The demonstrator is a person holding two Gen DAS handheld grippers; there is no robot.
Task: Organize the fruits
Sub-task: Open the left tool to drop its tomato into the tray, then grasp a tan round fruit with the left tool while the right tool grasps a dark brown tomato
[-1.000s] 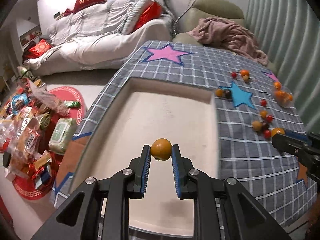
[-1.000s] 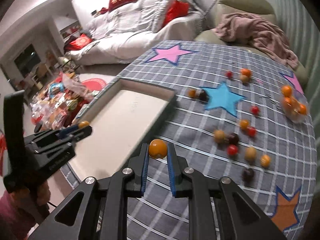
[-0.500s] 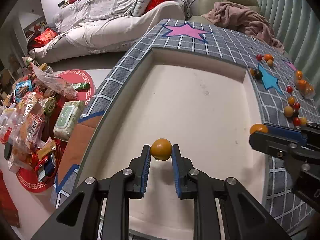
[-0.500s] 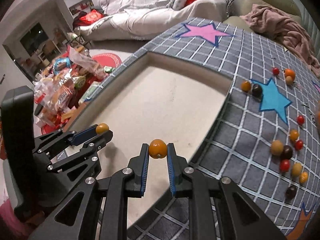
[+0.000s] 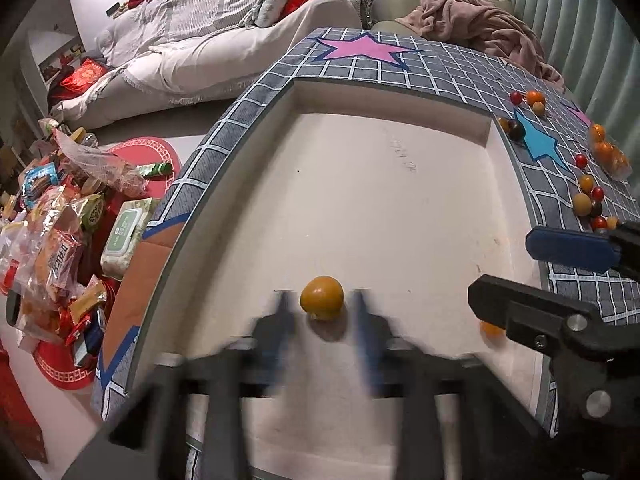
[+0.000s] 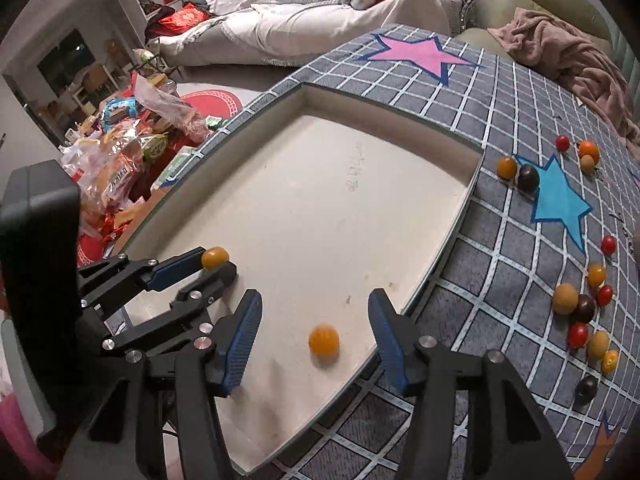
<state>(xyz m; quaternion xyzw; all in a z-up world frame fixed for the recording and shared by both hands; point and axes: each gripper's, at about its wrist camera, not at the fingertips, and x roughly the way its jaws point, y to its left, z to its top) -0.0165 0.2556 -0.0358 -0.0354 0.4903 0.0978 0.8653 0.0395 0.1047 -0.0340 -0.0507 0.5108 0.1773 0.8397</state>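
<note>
Orange round fruits point(image 5: 322, 297) point(image 6: 324, 339) are lying free in the white recessed tray point(image 5: 384, 184) while the left gripper point(image 5: 322, 312) and right gripper point(image 6: 316, 336) jaws are opening around them.

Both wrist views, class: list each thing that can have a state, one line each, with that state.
Left gripper: jaws opening, orange fruit between them, pads clear of it.
Right gripper: jaws opening, wide apart, nothing gripped.
Orange fruit by the left gripper: lying loose on the tray floor.
Orange fruit by the right gripper: lying loose on the tray floor.
White tray: holds just those two fruits.
Scattered small fruits: still out on the checked cloth.
</note>
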